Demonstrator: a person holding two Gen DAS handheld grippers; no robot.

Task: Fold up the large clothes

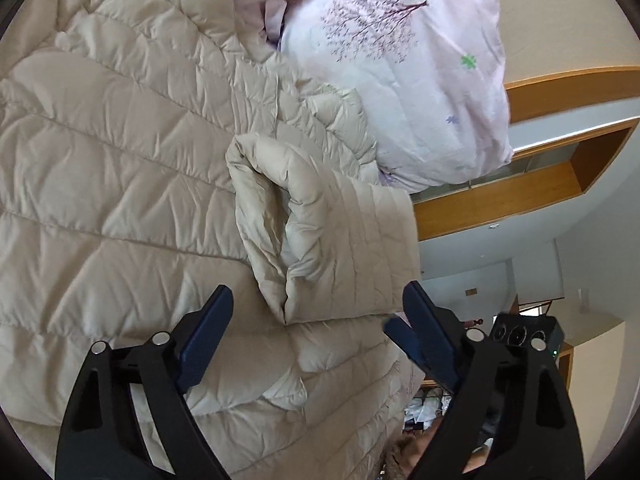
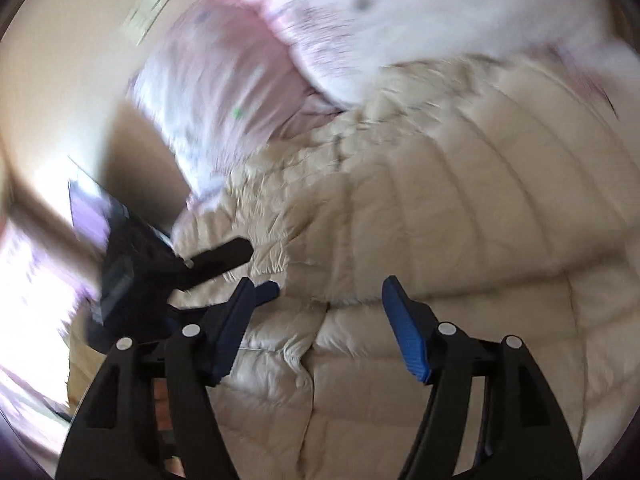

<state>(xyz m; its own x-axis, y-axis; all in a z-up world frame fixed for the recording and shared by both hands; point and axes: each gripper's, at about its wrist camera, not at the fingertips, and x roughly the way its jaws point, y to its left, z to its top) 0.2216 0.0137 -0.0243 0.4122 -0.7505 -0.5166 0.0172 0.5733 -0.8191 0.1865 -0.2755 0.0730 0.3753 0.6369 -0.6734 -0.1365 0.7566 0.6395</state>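
Down jacket (image 1: 120, 184), beige and quilted, lies spread across the bed beside a floral pink duvet (image 1: 400, 80), with one sleeve (image 1: 332, 240) already folded inward over the body. Your left gripper (image 1: 316, 304) hovers just short of that sleeve's cuff, fingers spread and holding nothing. To its right, your right gripper (image 2: 320, 300) hangs over the jacket's body, likewise spread and empty, in a motion-blurred view. Most of the folding appears still ahead: the body lies unfolded.

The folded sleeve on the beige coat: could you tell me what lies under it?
The sleeve rests on the quilted coat body. Whatever lies beneath the coat is covered.
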